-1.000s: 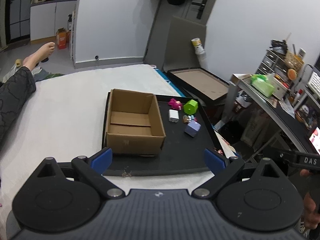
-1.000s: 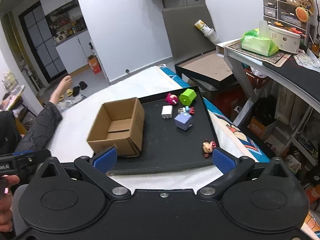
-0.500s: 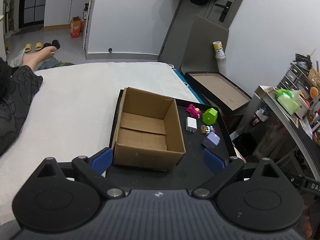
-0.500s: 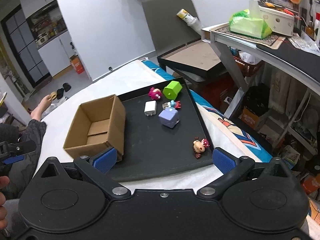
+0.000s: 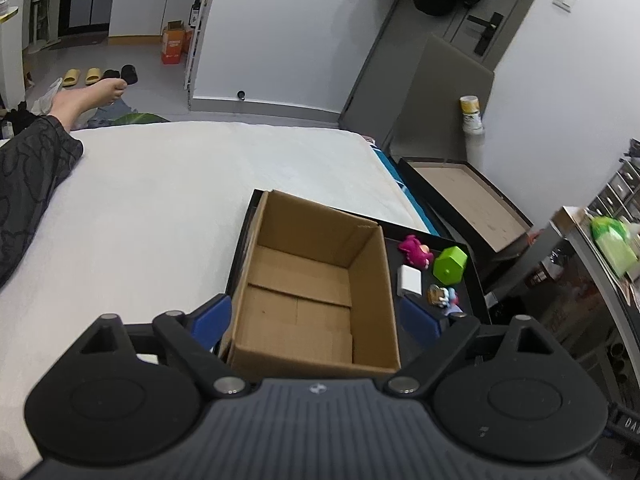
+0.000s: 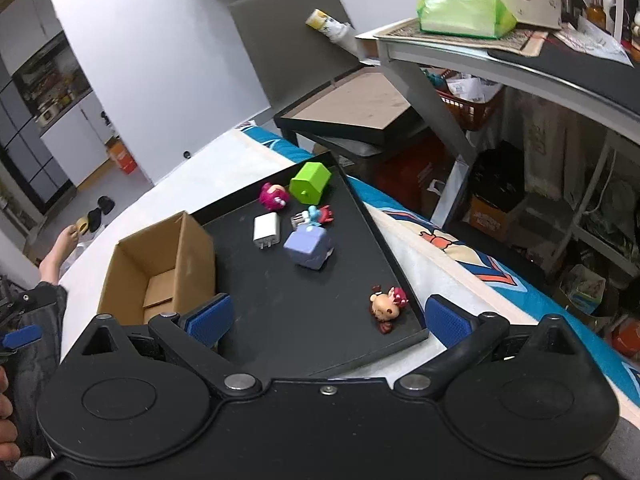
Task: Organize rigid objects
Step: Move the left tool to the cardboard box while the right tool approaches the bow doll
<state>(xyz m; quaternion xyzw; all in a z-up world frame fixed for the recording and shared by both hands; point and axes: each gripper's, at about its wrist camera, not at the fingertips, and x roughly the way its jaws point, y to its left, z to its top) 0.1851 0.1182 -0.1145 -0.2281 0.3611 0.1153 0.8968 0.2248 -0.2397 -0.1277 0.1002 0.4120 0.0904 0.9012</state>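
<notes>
Six small items lie loose on the black tray (image 6: 384, 236) beside the empty cardboard box (image 5: 316, 280). Left gripper (image 5: 316, 316) is closing around the box's near wall; right gripper (image 6: 326, 316) stands open, empty. Steady the box, then grasp the doll (image 6: 386, 306) squarely.

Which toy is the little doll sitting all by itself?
Find the black tray beside the cardboard box. In the tray's near corner lies a small doll with a pale round head and a red bow, apart from the other toys.

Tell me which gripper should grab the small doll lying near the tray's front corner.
Right. The right gripper faces the doll, which lies just ahead between its open fingers. The left gripper straddles the empty cardboard box, its fingers closing, and its view doesn't show the doll.
</notes>
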